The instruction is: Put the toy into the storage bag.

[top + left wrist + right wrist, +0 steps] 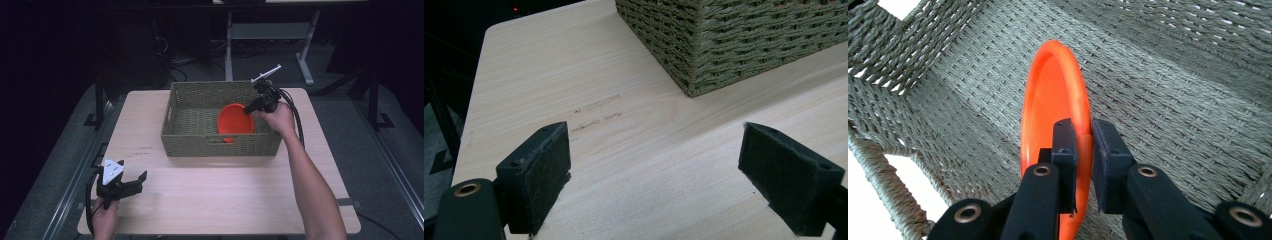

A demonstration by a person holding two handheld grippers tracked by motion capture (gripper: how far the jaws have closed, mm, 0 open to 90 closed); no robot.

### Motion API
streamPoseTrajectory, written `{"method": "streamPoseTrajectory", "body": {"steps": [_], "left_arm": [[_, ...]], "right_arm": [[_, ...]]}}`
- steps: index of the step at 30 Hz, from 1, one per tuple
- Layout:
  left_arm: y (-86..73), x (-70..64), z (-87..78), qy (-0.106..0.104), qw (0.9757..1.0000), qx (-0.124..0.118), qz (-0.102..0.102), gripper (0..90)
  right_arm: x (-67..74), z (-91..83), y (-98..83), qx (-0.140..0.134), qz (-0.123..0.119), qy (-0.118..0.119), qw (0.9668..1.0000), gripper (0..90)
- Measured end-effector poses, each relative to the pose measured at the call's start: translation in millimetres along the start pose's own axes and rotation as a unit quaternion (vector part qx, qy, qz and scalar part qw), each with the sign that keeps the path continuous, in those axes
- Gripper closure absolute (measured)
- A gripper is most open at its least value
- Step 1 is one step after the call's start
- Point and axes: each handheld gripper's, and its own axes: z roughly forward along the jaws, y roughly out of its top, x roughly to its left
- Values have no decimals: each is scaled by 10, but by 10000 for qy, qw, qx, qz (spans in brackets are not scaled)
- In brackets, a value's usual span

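There are two grippers, two hands, one basket, one orange plate and one table. On the left side, the left hand sits low at the near corner of the table. It holds the left gripper just above the wood, pointing toward the middle of the table. That gripper has a grey three-cornered plate on top and a black cable looping down beside the hand. Its two black pads are spread wide apart with only bare wood between them, and they grip nothing. In the left gripper view, a near corner of the basket stands ahead, well apart from the pads, and some faint marks show on the wood. Moving to the middle, the one woven green basket sits on the far half of the table. Inside it, toward its right end, is the one orange plate. It is tipped up on its edge and not lying flat. On the right, the right arm stretches long and nearly straight from the near edge of the table up to the basket. The right hand is at the basket's right end, and the right gripper reaches over the wall and down inside. Its two jaws are pressed close on the rim of the orange plate, one on each side, pinching it.
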Motion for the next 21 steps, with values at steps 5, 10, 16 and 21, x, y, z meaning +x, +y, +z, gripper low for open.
{"method": "streamPoseTrajectory", "body": {"steps": [5, 10, 16, 21], "left_arm": [[-1, -4, 7, -4, 10000, -20, -15, 128], [1, -5, 6, -4, 10000, -14, -8, 128], [1, -5, 5, -3, 10000, -9, -3, 128], [2, -6, 3, -2, 10000, -11, -3, 128]], "right_arm": [[-38, -1, -8, 59, 69, 78, 9999, 759], [-46, 17, -11, 167, 77, 21, 9998, 689], [-55, 23, -23, 285, 108, -90, 9995, 644], [-81, 18, -55, 300, 113, -147, 9994, 663]]}}
